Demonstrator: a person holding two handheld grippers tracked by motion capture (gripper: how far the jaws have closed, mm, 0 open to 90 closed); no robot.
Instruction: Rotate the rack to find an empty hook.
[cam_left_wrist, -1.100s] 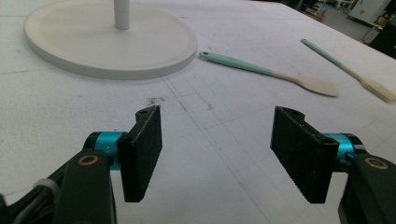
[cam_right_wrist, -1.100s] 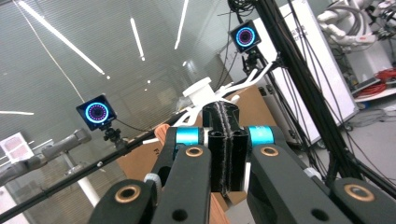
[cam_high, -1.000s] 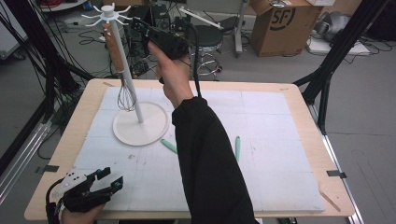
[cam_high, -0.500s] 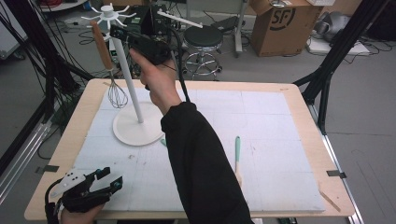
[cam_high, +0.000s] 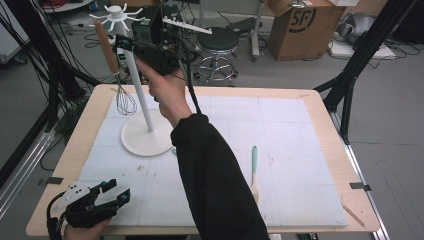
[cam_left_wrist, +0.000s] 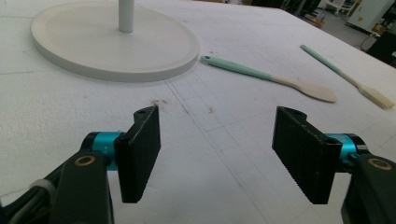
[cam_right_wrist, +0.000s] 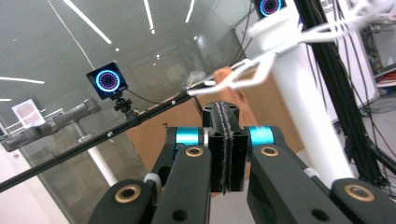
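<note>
White foam sheeting covers the wooden bench (cam_high: 320, 102), which spans the middle of the high view; on its left part stands the white rack (cam_high: 145, 135), a round base with a thin upright pole and a crown of hooks at the upper left of the frame; a whisk (cam_high: 125, 100) with a brown handle hangs from one hook, its wire head just above the sheet and left of the pole.

A person's dark sleeve (cam_high: 215, 185) rises from the bottom centre; the hand holds the right claw (cam_high: 125, 42) up at the rack's top, near the whisk handle; in the right gripper view its jaws are pressed flat together, and whether the tips pinch the brown handle behind them cannot be told.

At the lower left corner of the high view the left claw (cam_high: 116, 192) lies low over the sheet; its jaws have just been opening and now stand spread, with bare foam between them.

Two teal-handled utensils lie flat on the sheet: a brush (cam_high: 254, 172) right of centre, and a spatula (cam_left_wrist: 268, 77), in the left gripper view, just beside the rack's base rim, apart from the brush.
</note>
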